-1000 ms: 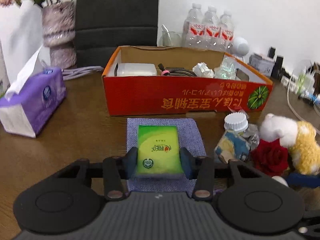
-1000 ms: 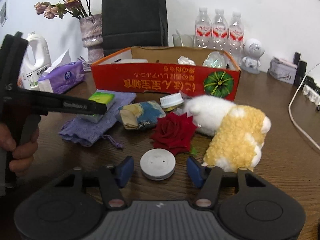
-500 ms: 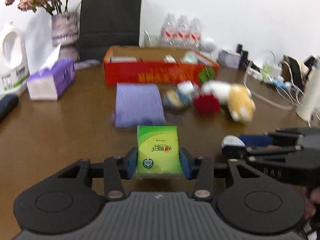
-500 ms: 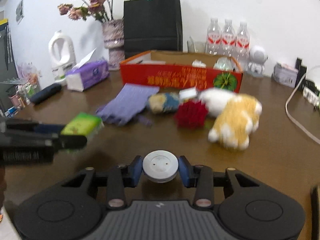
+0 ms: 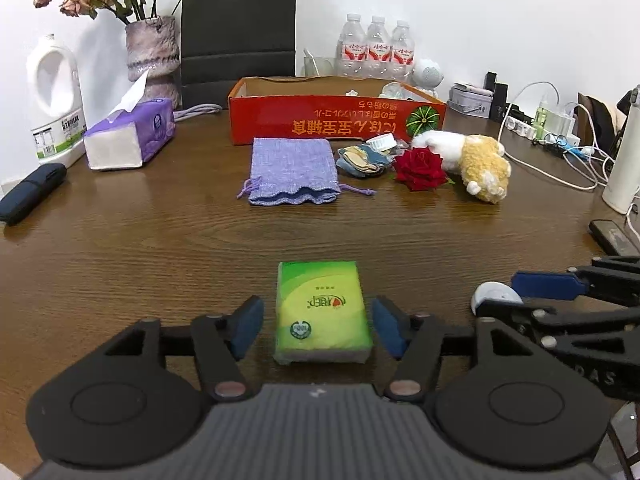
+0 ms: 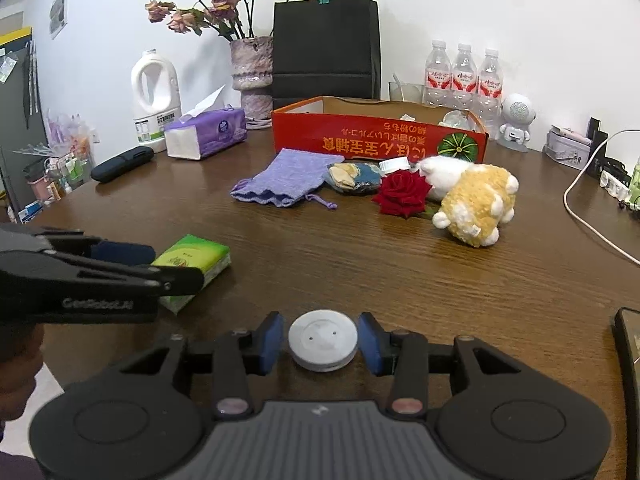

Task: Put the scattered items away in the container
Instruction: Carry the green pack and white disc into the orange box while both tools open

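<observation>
Grained wooden table (image 5: 120,240); left claw (image 5: 318,322) opening around glossy green tissue pack (image 5: 322,312), right claw (image 6: 319,342) opening, flanking round white disc (image 6: 323,340)

The left hand-held gripper (image 5: 318,326) is opening; its blue pads stand clear of the green tissue pack (image 5: 322,312) lying flat between them on the counter (image 5: 160,240). The red cardboard box (image 5: 336,120) stands well beyond, behind a purple pouch (image 5: 292,170).
</observation>
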The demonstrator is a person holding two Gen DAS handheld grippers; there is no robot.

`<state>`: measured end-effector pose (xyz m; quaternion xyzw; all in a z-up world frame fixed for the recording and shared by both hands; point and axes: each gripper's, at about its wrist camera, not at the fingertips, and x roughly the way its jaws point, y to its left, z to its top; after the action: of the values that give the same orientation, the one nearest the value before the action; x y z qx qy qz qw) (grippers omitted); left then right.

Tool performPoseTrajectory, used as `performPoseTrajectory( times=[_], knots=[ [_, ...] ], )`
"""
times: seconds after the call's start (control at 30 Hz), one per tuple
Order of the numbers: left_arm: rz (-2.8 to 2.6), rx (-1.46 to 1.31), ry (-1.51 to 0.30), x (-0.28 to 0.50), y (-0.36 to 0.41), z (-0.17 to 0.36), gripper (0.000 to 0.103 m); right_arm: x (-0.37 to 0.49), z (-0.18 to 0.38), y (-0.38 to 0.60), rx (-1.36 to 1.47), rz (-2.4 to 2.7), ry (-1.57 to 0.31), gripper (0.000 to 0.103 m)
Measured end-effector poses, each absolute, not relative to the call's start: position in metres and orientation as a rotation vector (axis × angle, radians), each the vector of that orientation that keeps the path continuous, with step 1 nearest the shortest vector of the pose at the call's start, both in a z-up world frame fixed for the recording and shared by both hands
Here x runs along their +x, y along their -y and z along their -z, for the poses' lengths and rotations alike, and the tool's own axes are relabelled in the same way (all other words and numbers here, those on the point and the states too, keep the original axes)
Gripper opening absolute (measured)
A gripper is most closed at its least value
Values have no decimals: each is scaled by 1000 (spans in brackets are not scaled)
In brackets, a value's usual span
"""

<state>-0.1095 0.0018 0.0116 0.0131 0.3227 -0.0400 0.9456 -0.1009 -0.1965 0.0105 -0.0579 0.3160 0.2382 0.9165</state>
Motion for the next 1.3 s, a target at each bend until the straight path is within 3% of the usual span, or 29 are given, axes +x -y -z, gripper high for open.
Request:
performPoseTrajectory(
  times=[0.07, 0.1, 0.13, 0.3, 0.5, 0.77, 1.0, 1.2, 1.3],
  knots=[
    [72, 13, -646, -107, -4, -9, 67, -102, -6, 195, -124, -487, -658, 41],
    [73, 4, -646, -106, -5, -8, 60, -104, -5, 195, -127, -486, -653, 41],
    [80, -4, -654, -105, -6, -7, 46, -105, -4, 194, -134, -486, -646, 41],
    [66, -70, -620, -107, -8, -11, 45, -104, -5, 195, -128, -485, -612, 38],
    [77, -122, -514, -88, -8, -46, 45, -94, -39, 200, -109, -455, -420, 38],
    [178, -110, -487, 87, 3, -98, 45, 64, -101, 202, -48, -447, -379, 38],
    [200, -173, -778, 277, 11, -85, 45, 271, -101, 197, 2, -441, -773, 38],
    [161, -75, -950, 366, 35, -51, 46, 366, -64, 176, -87, -365, -1065, 38],
    [143, -6, -957, 376, 45, -33, 60, 379, -49, 166, -179, -295, -1064, 38]
  ],
)
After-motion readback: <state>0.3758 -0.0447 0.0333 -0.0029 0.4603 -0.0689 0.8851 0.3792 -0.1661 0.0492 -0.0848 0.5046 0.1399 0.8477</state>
